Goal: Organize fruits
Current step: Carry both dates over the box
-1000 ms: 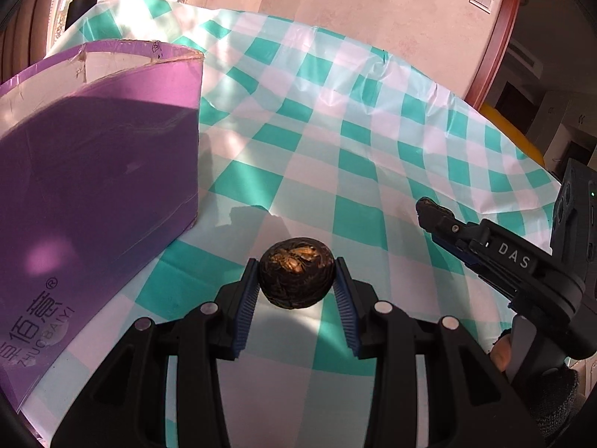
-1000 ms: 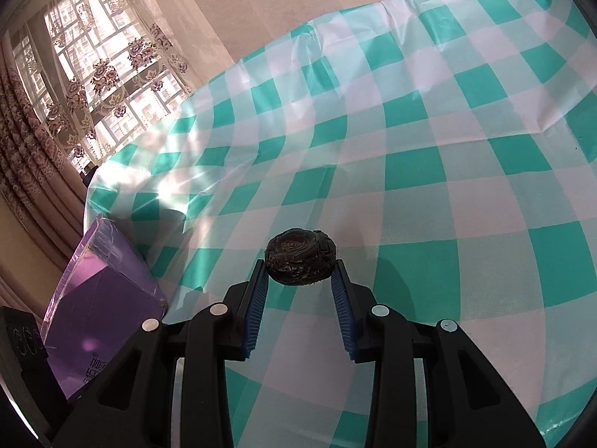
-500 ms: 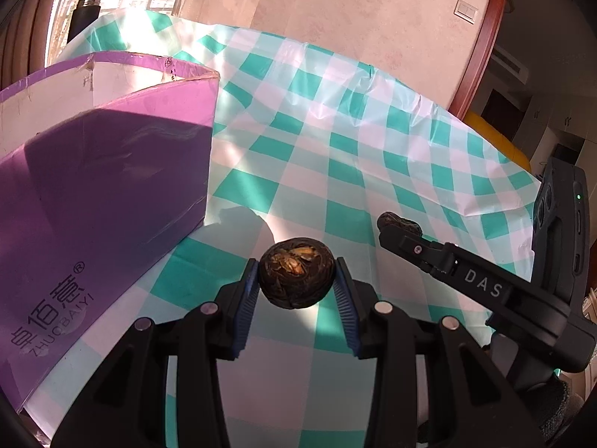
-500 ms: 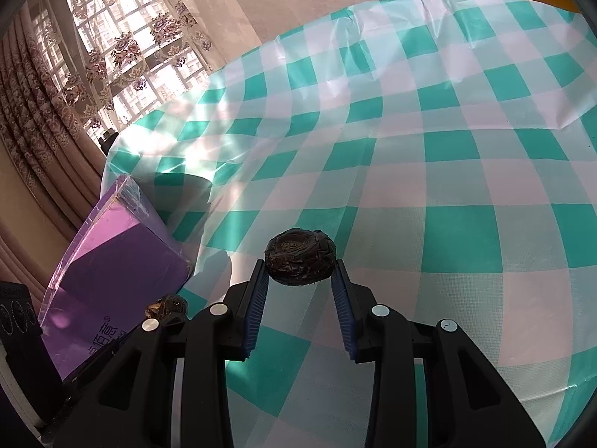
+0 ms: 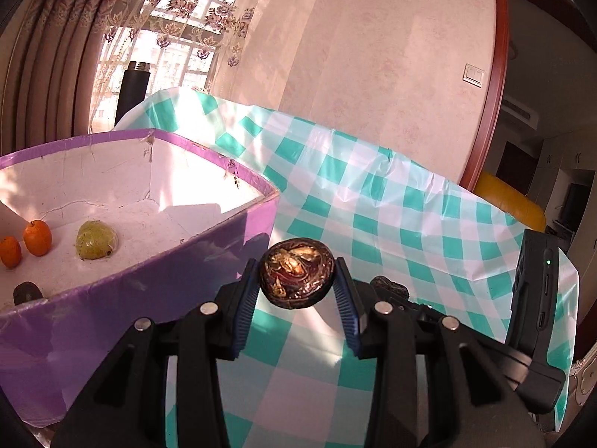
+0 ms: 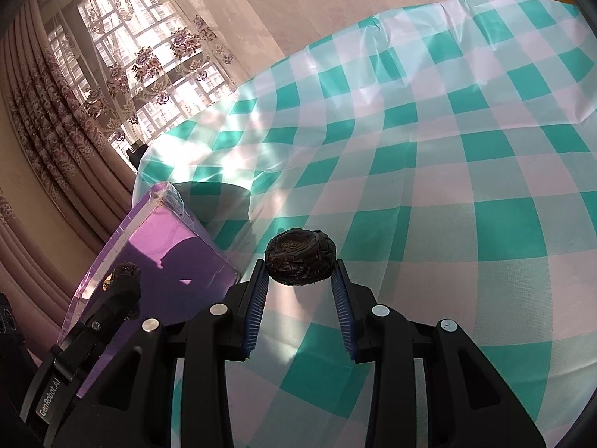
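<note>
Over the purple box's (image 5: 156, 272) near wall, the left view shows two oranges (image 5: 36, 238), a wrinkly yellow-green fruit (image 5: 96, 240) and a dark one (image 5: 26, 291) already lying on its white floor. The left gripper (image 5: 297, 282) pinches a glossy, crinkled brown fruit (image 5: 297, 275), not yet over the rim. In the right view, the right gripper (image 6: 300, 270) clamps a matte, ridged dark fruit (image 6: 300, 257) above the checked plastic cloth (image 6: 466, 186); both await dropping in.

left gripper (image 5: 297, 280): black | blue ribbed pads | silver screws | "GenRobot.AI" lettering
</note>
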Demonstrator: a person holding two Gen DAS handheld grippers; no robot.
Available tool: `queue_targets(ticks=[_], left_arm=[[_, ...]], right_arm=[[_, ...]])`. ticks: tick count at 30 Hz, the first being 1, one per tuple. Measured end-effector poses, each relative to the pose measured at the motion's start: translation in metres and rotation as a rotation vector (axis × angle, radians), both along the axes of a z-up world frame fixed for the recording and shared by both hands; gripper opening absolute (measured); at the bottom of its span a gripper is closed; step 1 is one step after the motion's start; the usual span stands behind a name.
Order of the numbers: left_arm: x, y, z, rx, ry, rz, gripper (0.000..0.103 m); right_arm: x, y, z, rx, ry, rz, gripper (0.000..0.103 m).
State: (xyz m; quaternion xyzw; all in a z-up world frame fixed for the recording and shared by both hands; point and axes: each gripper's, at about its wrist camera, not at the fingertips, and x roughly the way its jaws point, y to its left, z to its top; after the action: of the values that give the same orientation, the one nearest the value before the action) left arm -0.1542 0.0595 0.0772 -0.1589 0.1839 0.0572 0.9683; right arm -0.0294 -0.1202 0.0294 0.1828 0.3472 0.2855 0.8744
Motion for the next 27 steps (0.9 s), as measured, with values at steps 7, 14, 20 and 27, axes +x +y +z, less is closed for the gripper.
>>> queue_targets(ticks=[7, 14, 20, 27], left_arm=[[-0.027, 0.044, 0.027, -0.015, -0.047, 0.166, 0.04], [-0.044, 0.086, 0.038, -0.072, -0.052, 0.273, 0.04], [-0.053, 0.121, 0.035, -0.139, -0.005, 0.343, 0.04], [-0.051, 0.145, 0.034, -0.159, 0.123, 0.372, 0.04]], right_arm=[[-0.012, 0.03, 0.018, 0.016, -0.03, 0.078, 0.035], [-0.025, 0.073, 0.05, -0.018, -0.118, 0.165, 0.035], [-0.031, 0.116, 0.074, -0.065, -0.179, 0.243, 0.035], [-0.037, 0.181, 0.085, -0.26, -0.197, 0.349, 0.035]])
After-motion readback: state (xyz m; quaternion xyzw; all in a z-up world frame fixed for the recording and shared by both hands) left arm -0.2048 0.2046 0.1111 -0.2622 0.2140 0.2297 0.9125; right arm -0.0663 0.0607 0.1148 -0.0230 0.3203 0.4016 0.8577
